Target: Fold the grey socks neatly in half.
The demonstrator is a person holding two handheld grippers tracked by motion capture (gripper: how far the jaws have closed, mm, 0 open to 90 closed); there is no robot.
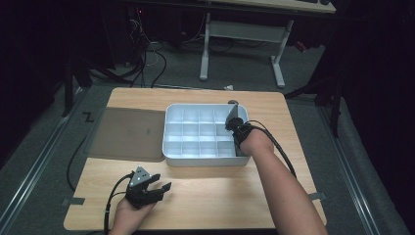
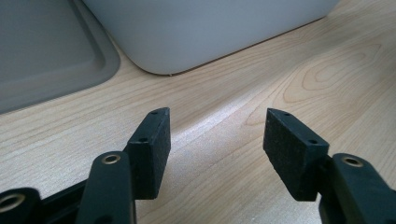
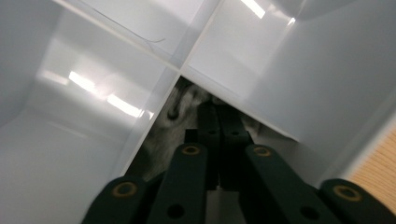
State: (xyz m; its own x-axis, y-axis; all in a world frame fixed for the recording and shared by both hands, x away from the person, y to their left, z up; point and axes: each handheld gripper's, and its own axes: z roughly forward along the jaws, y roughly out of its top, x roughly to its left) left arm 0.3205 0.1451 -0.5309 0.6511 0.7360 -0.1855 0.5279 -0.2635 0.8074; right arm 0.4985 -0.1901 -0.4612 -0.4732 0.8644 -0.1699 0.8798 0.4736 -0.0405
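White plastic box [image 1: 205,131], gridded compartments; right tongs [image 1: 229,123] inside, closed

A grey lid [image 1: 127,133] lies flat on the wooden table [image 1: 205,196].

In the right gripper view, the right gripper [image 3: 218,140] has its jaws pressed together inside the white divided box [image 3: 93,70]; a blurred grey shape behind a divider cannot be identified, and the box runs past every edge
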